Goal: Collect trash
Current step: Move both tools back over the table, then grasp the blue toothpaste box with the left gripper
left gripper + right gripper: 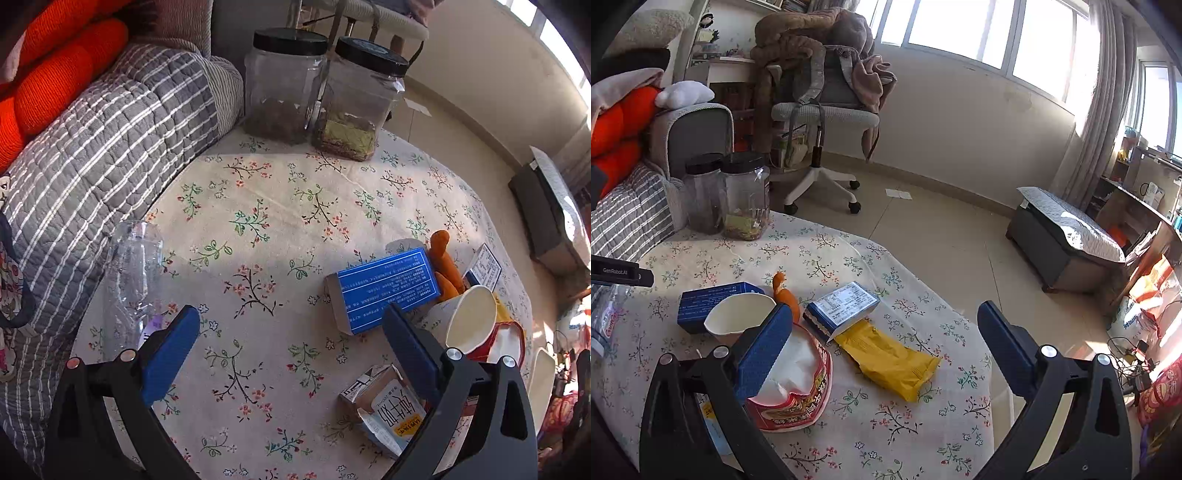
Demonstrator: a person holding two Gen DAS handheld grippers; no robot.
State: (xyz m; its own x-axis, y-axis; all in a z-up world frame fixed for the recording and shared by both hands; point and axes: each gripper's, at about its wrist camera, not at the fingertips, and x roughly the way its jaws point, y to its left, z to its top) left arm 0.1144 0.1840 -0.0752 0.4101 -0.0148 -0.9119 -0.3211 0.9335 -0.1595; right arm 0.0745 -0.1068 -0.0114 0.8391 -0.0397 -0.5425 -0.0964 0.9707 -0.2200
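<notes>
Trash lies on a floral tablecloth (258, 206). In the left wrist view an empty clear bottle (129, 280) lies at the left, beside the left finger of my open left gripper (291, 343). A blue box (386, 290), orange peel (443, 262), a paper cup (471, 317) and a crushed milk carton (388, 406) sit at the right. In the right wrist view my right gripper (886, 350) is open above a yellow wrapper (890, 358). Its left finger overlaps a red instant-food bowl (798, 384). The cup (738, 314) and a second small box (842, 306) lie beyond.
Two black-lidded plastic jars (317, 92) stand at the table's far edge. A striped grey quilt (85, 155) and orange cushion (55, 66) border the left. Across the floor are an office chair (820, 110), a low bench (1067, 236) and bags (1148, 306) at the right.
</notes>
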